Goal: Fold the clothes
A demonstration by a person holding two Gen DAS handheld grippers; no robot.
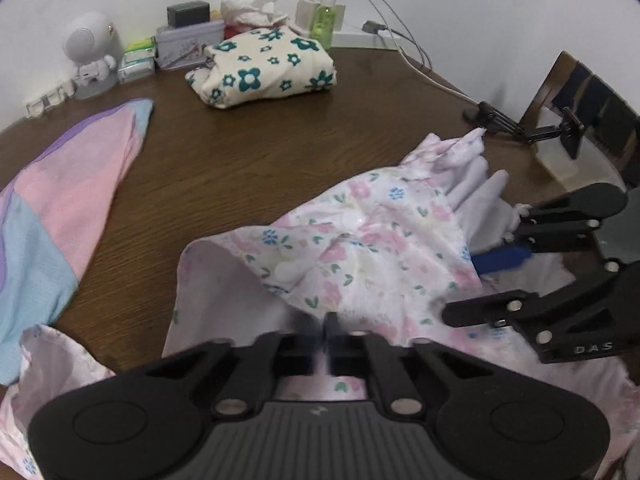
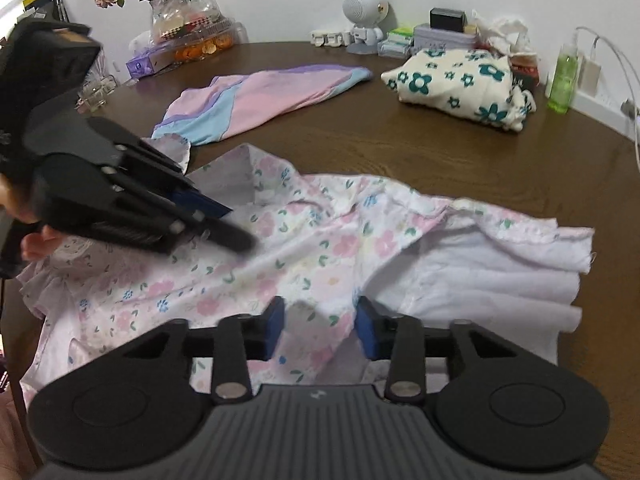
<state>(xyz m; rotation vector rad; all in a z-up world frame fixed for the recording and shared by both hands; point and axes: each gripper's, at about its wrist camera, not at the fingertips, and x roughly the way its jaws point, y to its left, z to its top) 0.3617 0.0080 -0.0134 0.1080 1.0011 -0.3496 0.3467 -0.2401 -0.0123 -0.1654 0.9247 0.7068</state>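
A white garment printed with small pink and blue flowers (image 1: 360,240) (image 2: 320,240) lies rumpled on the brown wooden table (image 1: 240,160) (image 2: 440,152). My left gripper (image 1: 324,328) (image 2: 236,228) is shut, and a raised flap of the floral cloth runs up to its tips, seemingly pinched there. My right gripper (image 2: 320,324) (image 1: 464,288) sits over the garment's right part, near its white underside. Its blue pads (image 2: 276,320) stand apart with a ridge of the cloth between them, not squeezed. A hand holds the left gripper at the left edge of the right wrist view.
A pink, blue and purple garment (image 1: 60,208) (image 2: 260,96) lies spread further back. A folded cream cloth with teal flowers (image 1: 264,64) (image 2: 452,80) sits beside boxes, a white robot figure (image 1: 88,52), a green bottle (image 1: 322,20) and cables. A black stand (image 1: 520,124) and a chair (image 1: 580,92) are at the right.
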